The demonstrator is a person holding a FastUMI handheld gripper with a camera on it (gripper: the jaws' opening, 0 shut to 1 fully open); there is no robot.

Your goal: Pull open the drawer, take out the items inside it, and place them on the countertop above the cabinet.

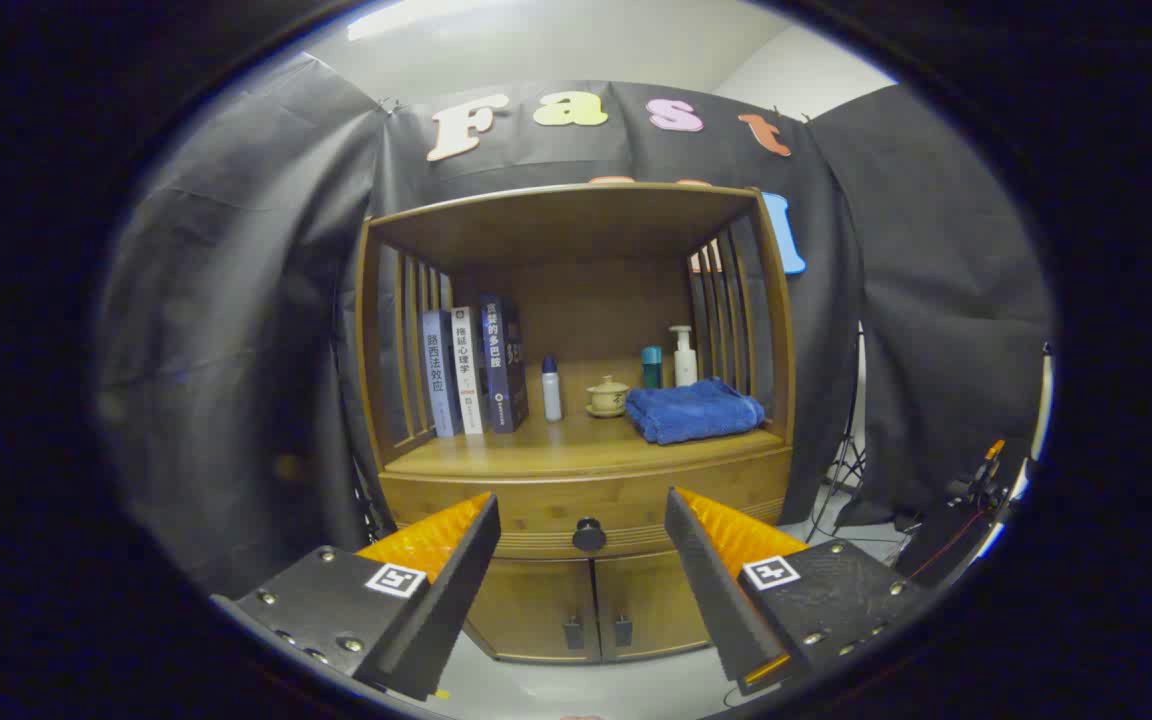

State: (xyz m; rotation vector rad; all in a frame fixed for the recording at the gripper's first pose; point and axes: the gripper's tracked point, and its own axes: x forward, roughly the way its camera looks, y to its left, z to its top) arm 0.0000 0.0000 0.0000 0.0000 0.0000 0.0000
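Note:
A wooden cabinet [576,470] stands ahead of me against the booth's cloth wall. Its drawer [636,505] is shut, with a round dark knob [589,535] in the middle of its front. The countertop [556,445] above the drawer is a shelf recess holding several things. My gripper [581,520] is open, its fingers spread wide to either side of the knob and still short of it. Nothing is between them. What lies inside the drawer is hidden.
On the countertop stand three books [471,365] at the left, a small white bottle [552,388], a lidded cup [607,397], a teal bottle [651,366], a pump bottle [684,355] and a folded blue towel [696,410]. Two lower doors [591,605] sit under the drawer. A tripod [846,460] stands to the right.

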